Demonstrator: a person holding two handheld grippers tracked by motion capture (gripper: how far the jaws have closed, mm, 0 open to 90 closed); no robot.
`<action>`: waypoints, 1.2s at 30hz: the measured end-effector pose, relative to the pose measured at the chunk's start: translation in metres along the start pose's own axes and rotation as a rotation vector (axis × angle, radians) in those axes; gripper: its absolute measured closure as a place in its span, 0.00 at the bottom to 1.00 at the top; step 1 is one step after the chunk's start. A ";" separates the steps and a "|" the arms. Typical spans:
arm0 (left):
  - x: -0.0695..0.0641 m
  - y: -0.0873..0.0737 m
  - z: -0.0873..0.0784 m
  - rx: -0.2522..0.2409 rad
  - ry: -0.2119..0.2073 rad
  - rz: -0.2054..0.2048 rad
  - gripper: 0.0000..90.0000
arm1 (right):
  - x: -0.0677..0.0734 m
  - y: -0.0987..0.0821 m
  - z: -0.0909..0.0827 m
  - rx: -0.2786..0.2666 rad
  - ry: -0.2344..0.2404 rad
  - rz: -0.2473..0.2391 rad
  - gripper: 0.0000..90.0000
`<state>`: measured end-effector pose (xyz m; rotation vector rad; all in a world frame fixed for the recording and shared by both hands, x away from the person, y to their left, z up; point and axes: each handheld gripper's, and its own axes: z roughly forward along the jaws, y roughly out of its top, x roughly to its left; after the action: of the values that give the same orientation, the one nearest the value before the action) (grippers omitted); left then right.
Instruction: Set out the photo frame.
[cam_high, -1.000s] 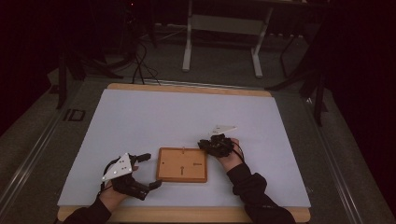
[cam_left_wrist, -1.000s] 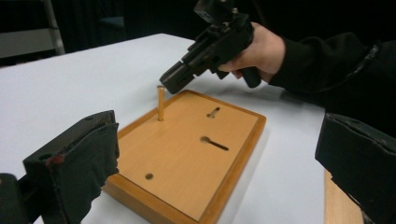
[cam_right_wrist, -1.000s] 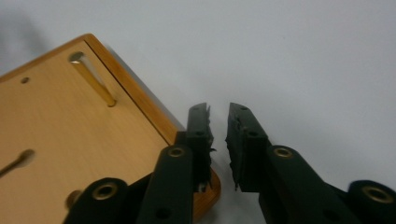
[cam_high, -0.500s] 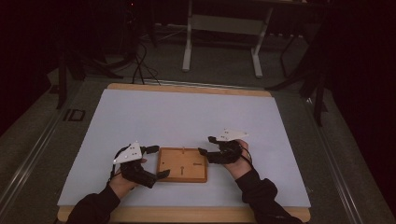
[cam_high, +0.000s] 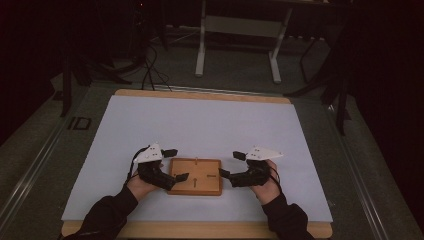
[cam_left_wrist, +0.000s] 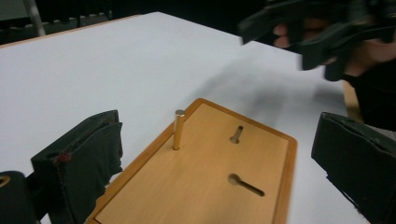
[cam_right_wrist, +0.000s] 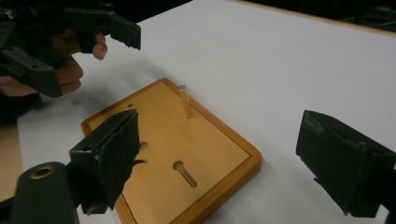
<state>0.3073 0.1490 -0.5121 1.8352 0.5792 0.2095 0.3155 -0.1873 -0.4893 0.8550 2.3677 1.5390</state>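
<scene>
Both claws stand spread with nothing between their pads. Seen from the high view, the left claw (cam_high: 172, 164) sits at 9 o'clock of the wooden board (cam_high: 196, 176), its lower jaw just over the board's left edge, while the right claw (cam_high: 231, 165) sits at 3 o'clock, just beside the right edge; whether either touches the wood cannot be told. The right claw's jaws have just been opening, and they hold nothing.

The board lies flat on the white surface (cam_high: 200, 125), near its front edge, between the two hands. A thin metal pin (cam_left_wrist: 178, 129) stands upright in the board near one long edge (at 12 o'clock in the high view). Two keyhole-shaped slots (cam_left_wrist: 245, 184) are cut into the board's face. In the left gripper view the right claw appears blurred at 1 o'clock, above the surface.
</scene>
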 end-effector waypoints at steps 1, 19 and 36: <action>0.002 0.001 0.003 0.009 0.004 0.008 0.04 | 0.001 -0.001 -0.003 -0.009 0.002 -0.008 0.17; 0.019 0.002 0.036 0.106 0.008 0.037 0.48 | 0.012 -0.019 -0.039 -0.064 0.036 -0.057 0.15; 0.027 0.003 0.060 0.156 -0.043 0.091 0.85 | 0.016 -0.030 -0.033 -0.008 0.053 -0.100 0.17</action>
<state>0.3565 0.1111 -0.5331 2.0149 0.4941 0.1896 0.2764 -0.2128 -0.4990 0.6905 2.4001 1.5495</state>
